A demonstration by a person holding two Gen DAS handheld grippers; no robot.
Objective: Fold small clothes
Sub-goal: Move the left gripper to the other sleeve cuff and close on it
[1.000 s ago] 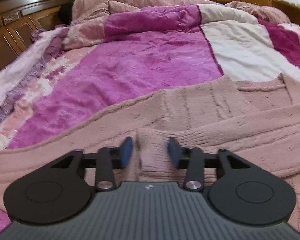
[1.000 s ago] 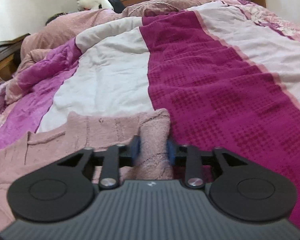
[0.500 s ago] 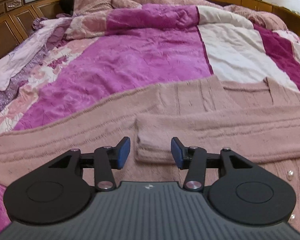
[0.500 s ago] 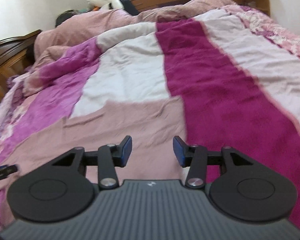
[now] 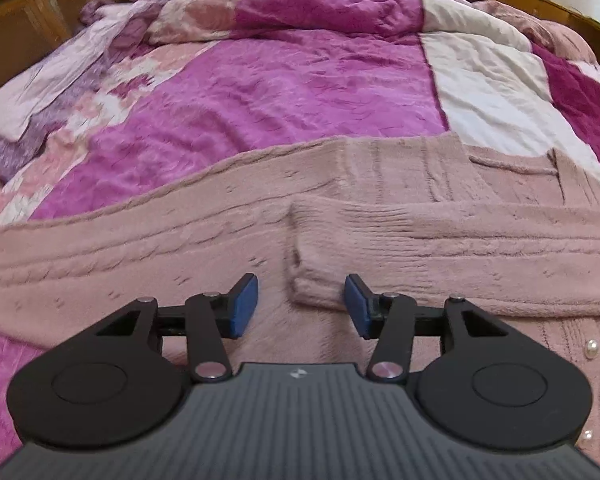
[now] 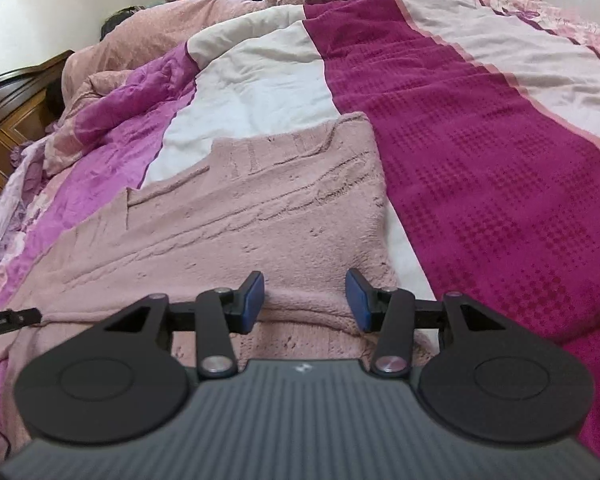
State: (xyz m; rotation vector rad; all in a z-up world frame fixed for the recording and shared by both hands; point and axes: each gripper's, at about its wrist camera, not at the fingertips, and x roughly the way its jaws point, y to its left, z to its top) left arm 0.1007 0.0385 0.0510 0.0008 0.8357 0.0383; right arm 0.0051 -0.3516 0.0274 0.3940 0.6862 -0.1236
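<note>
Knitwear, a dusty-pink cable-knit cardigan [image 5: 380, 184], lies spread flat near the foot of a bed on a quilted magenta, white and pink bedspread [image 5: 284, 88]. One ribbed sleeve [image 5: 400, 240] is folded across the body, its cuff lying just beyond the left gripper [image 5: 301, 306]. That gripper's blue-padded jaws stand apart over the knit, having just widened a little, with nothing pinched. The right gripper [image 6: 305, 300] hovers at the cardigan's right edge, jaws likewise spread and empty. Small pearl buttons [image 5: 591, 349] show at the near right.
</note>
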